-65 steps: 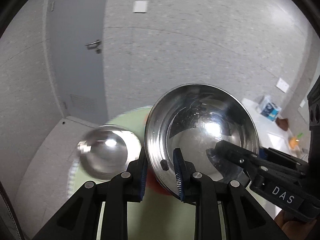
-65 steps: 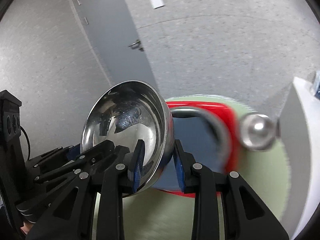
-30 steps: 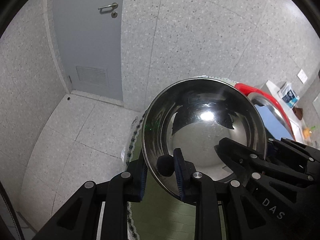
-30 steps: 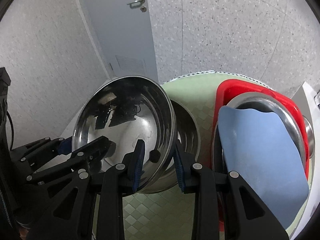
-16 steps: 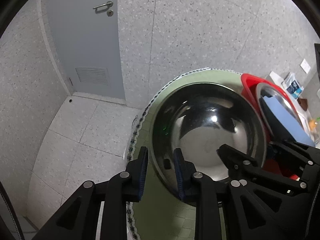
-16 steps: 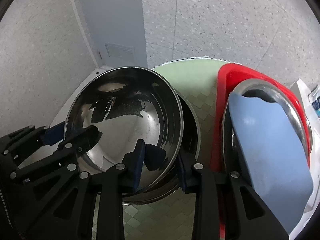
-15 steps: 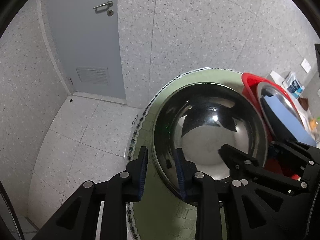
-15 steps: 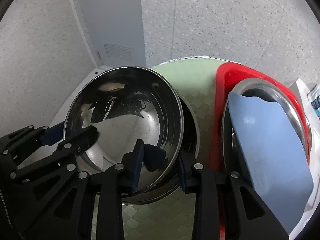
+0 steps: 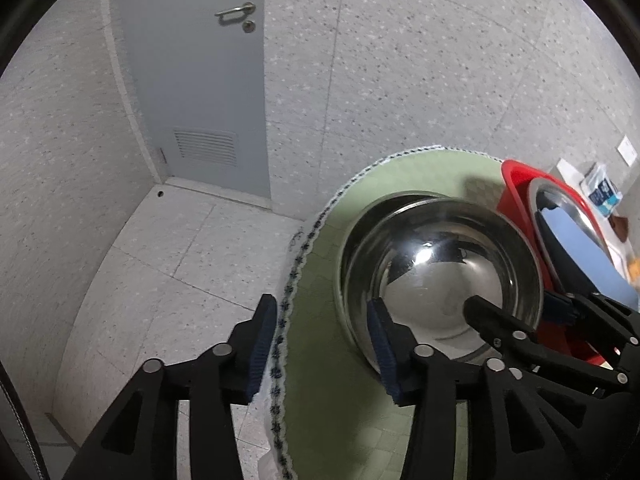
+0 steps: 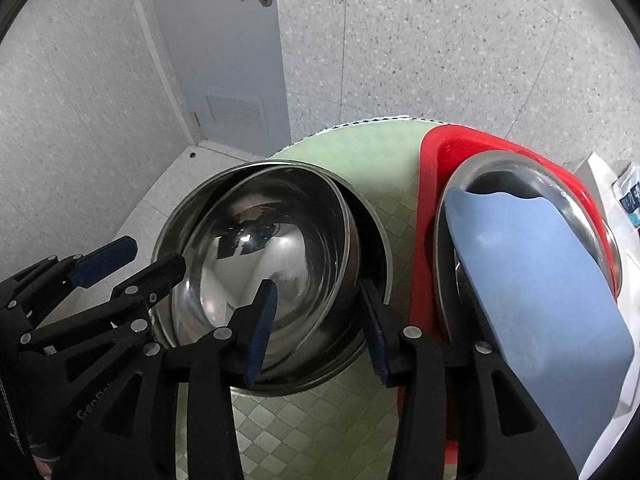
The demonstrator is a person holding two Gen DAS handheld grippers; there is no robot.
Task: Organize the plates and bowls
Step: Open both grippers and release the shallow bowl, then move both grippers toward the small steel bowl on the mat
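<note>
A shiny steel bowl [image 9: 440, 272] [image 10: 276, 248] rests nested inside a larger steel bowl [image 10: 372, 236] [image 9: 384, 204] on the green checked table mat [image 9: 332, 380] [image 10: 320, 420]. My left gripper [image 9: 324, 344] is open, its jaws astride the bowls' left rim without gripping. My right gripper [image 10: 316, 328] is open, its jaws astride the bowls' near right rim. A red basket [image 10: 440, 148] [image 9: 516, 184] to the right holds a steel plate [image 10: 560, 188] and a blue plate [image 10: 532, 280].
The round table's lace edge [image 9: 296, 264] drops to a tiled floor [image 9: 168, 264] on the left. A grey door [image 10: 224, 40] and speckled walls stand behind. A white counter with a blue packet [image 9: 604, 192] lies at the far right.
The steel bowl has come down from the air into the larger bowl on the table. Both grippers have opened and let go of its rim.
</note>
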